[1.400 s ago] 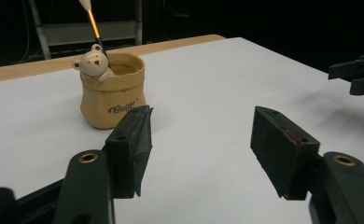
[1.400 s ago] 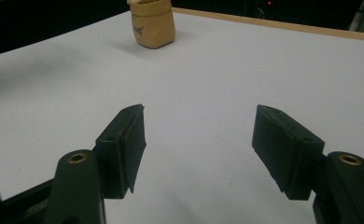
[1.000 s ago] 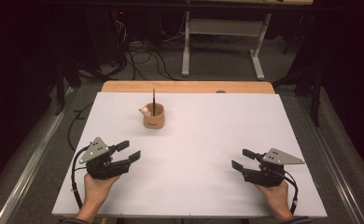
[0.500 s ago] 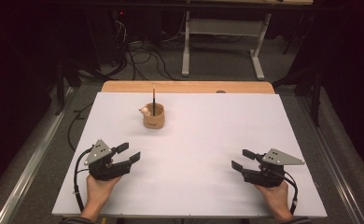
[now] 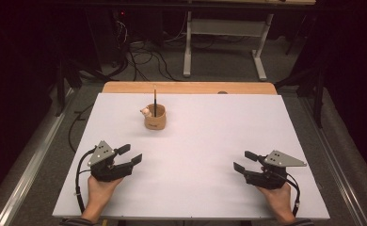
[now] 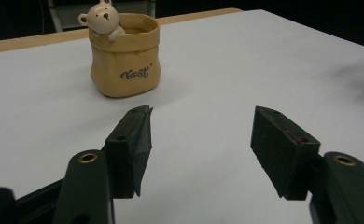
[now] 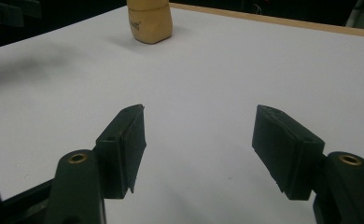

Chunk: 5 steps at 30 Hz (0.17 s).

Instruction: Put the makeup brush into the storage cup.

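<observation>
A tan sack-shaped cup [image 5: 155, 118] with a small bear figure on its rim stands on the white table top [image 5: 210, 136], toward the back left of centre. A thin dark stick stands upright in it. The left gripper view has the cup [image 6: 124, 56] ahead and left, with "Best" written on it. My left gripper [image 5: 131, 154] rests low at the front left, open and holding nothing [image 6: 201, 135]. At the front right my right gripper [image 5: 243, 160] is open too, its jaws bare [image 7: 199, 140]. The cup [image 7: 150, 21] lies far ahead in the right gripper view.
A strip of wooden table edge [image 5: 186, 87] runs along the back of the white top. Beyond it are a desk frame [image 5: 224, 42] and cables on the dark floor. A metal rail [image 5: 31, 160] runs along the left side.
</observation>
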### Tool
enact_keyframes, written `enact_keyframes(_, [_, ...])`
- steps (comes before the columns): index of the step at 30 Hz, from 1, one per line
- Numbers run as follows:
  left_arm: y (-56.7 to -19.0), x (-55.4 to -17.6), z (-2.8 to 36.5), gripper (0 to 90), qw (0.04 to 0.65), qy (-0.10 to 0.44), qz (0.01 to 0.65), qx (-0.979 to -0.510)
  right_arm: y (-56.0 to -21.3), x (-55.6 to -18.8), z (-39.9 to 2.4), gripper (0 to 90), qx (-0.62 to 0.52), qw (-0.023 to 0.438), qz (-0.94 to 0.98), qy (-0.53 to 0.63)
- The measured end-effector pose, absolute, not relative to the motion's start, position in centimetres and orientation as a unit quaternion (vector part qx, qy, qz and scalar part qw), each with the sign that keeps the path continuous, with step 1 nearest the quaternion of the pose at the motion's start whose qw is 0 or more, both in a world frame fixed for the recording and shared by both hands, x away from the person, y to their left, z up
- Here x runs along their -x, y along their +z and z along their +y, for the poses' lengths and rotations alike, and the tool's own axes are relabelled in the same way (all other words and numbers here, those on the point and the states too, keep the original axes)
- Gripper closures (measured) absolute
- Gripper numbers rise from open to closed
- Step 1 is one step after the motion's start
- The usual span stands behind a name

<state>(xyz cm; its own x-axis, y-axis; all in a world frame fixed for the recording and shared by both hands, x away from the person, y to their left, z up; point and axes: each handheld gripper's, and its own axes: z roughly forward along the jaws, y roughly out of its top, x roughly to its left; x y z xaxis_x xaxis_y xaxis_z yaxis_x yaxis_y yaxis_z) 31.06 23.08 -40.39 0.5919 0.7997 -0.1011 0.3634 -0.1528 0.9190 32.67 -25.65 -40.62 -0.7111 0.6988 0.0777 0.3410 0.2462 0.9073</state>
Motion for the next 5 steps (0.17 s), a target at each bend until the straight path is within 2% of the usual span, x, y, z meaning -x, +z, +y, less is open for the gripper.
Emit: enact_keyframes(5, [-40.40, -31.11, 23.08, 38.9, 0.512, 0.214, 0.398, -0.731, -40.66, -32.74, -25.67, 36.2, -0.340, 0.174, 0.769, 0.512])
